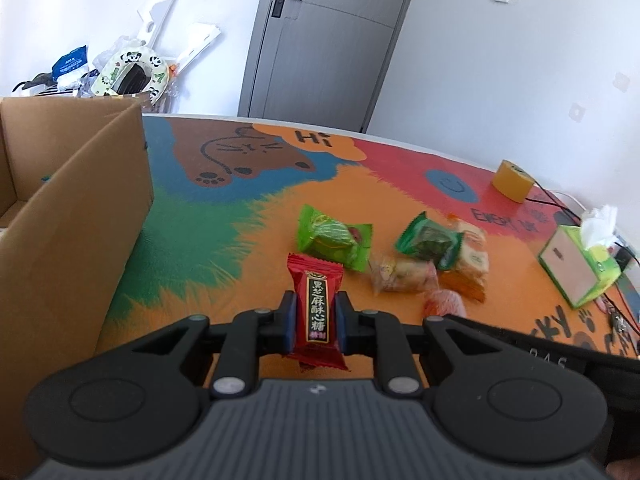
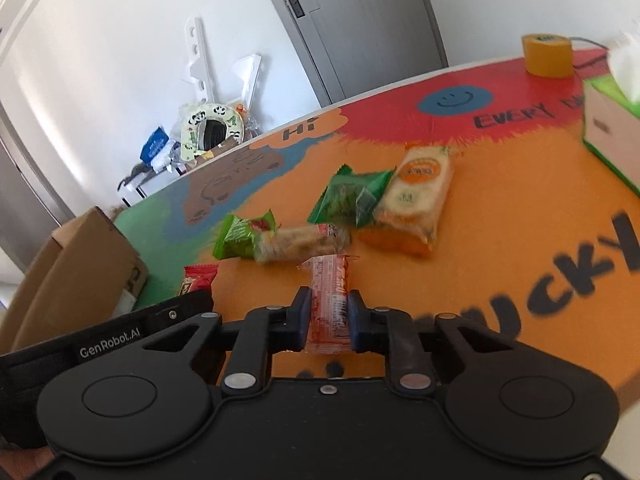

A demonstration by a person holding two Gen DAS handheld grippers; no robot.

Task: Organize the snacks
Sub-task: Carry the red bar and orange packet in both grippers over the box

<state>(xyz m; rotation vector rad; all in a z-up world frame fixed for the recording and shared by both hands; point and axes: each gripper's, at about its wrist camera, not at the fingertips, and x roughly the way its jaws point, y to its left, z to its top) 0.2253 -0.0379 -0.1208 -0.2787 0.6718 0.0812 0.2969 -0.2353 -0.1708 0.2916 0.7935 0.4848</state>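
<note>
Two snacks sit pinched in my tongs at once. My left tongs (image 1: 316,318) are closed on a red candy packet (image 1: 317,312), glossy crinkled foil with serrated ends and a black label strip, standing lengthwise between the blue pads. My right tongs (image 2: 329,318) clamp a red-and-white packet (image 2: 330,300), a slim translucent sleeve, blurred. Both are held above the counter (image 1: 224,248), a smooth surface printed in orange, green and red. The remaining snacks lie ahead of the tongs: a light green pillow pack (image 1: 334,238), a dark green pack (image 1: 430,242) touching an orange-and-white cracker pack (image 1: 470,256), and a clear-wrapped bar (image 1: 402,272). A corrugated cardboard box (image 1: 72,208) stands open at the left, beside my left tongs.
</note>
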